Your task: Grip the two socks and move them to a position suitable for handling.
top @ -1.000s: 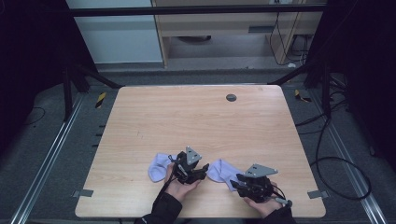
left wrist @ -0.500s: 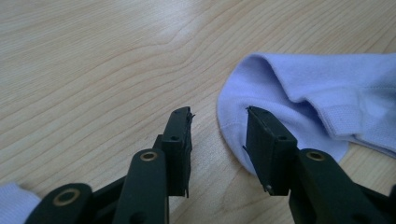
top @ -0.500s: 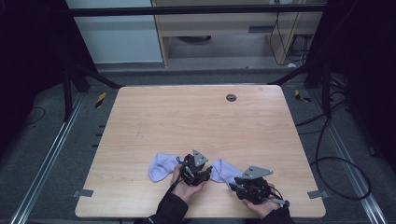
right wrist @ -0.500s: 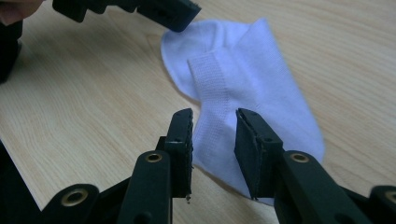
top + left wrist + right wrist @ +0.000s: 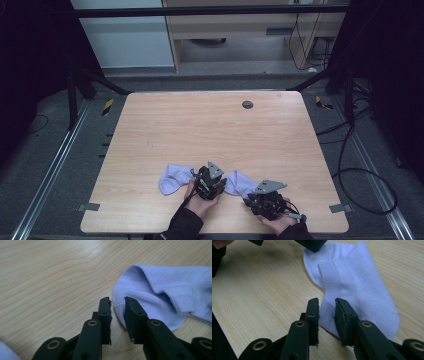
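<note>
Two pale lavender socks lie flat near the table's front edge. The left sock (image 5: 172, 179) rests apart, and its edge shows at the corner (image 5: 4, 352) of the left gripper view. The right sock (image 5: 239, 183) lies between the two grippers. My left gripper (image 5: 219, 186) is open by a narrow gap, its tips (image 5: 117, 302) at the rounded end of the right sock (image 5: 162, 285). My right gripper (image 5: 251, 198) is also narrowly open, its jaws (image 5: 327, 303) low over the ribbed cuff of that same sock (image 5: 359, 282), with fabric showing in the gap.
The wooden table (image 5: 210, 130) has a small dark round cap (image 5: 247, 104) at its far side. The front edge runs just below the person's hands (image 5: 200, 204). Part of the left gripper (image 5: 312, 243) shows beyond the sock in the right gripper view.
My left gripper has shifted right, away from the left sock and up to the right sock. The right gripper has edged slightly left and down toward the same sock.
</note>
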A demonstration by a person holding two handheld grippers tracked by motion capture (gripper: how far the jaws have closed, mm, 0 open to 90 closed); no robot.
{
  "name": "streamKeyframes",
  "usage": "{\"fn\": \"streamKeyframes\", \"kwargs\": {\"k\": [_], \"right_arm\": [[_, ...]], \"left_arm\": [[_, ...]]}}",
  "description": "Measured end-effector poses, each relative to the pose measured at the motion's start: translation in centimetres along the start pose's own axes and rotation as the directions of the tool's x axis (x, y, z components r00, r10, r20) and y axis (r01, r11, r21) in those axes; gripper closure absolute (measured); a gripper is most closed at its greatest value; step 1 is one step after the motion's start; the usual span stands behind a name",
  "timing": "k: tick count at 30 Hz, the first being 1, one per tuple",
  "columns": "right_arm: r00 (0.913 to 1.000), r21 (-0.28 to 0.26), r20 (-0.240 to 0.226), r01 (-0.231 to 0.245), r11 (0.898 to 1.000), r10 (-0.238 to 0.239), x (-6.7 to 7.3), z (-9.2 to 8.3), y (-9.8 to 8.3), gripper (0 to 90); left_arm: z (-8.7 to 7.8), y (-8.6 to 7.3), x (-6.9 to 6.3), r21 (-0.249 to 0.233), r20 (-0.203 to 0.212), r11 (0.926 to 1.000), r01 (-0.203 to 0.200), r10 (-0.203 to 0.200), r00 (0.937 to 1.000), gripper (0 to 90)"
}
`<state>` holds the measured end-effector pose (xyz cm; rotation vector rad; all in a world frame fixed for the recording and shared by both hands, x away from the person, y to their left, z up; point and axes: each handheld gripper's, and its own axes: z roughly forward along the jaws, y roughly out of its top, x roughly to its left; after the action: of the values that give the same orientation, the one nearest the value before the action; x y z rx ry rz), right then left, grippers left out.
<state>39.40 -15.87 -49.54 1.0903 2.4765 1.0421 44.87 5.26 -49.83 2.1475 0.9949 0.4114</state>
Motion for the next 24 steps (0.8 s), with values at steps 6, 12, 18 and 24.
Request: {"fn": "streamKeyframes", "kwargs": {"k": [6,12,18,24], "right_arm": [[0.9999,0.006,-0.008,-0.006,1.000,0.006,0.0,0.1,0.0,77.9],[0.9999,0.015,-0.011,-0.006,1.000,0.006,0.0,0.1,0.2,86.0],[0.9994,0.017,-0.017,-0.030,0.999,0.030,-0.1,0.0,0.3,89.1],[0.9978,-0.046,-0.034,-0.059,0.997,0.058,-0.5,-1.2,0.7,89.4]], "left_arm": [[0.1,-0.1,0.0,-0.002,0.015,1.0000,0.006,-0.006,0.9999,81.0],[0.1,-0.1,-0.2,-0.002,0.016,1.0000,0.006,-0.006,0.9999,86.4],[0.1,-0.1,-0.1,0.001,0.023,0.9999,0.014,-0.014,0.9996,88.0],[0.0,-0.1,-0.1,0.003,0.025,0.9999,0.013,-0.013,0.9996,88.2]]}}
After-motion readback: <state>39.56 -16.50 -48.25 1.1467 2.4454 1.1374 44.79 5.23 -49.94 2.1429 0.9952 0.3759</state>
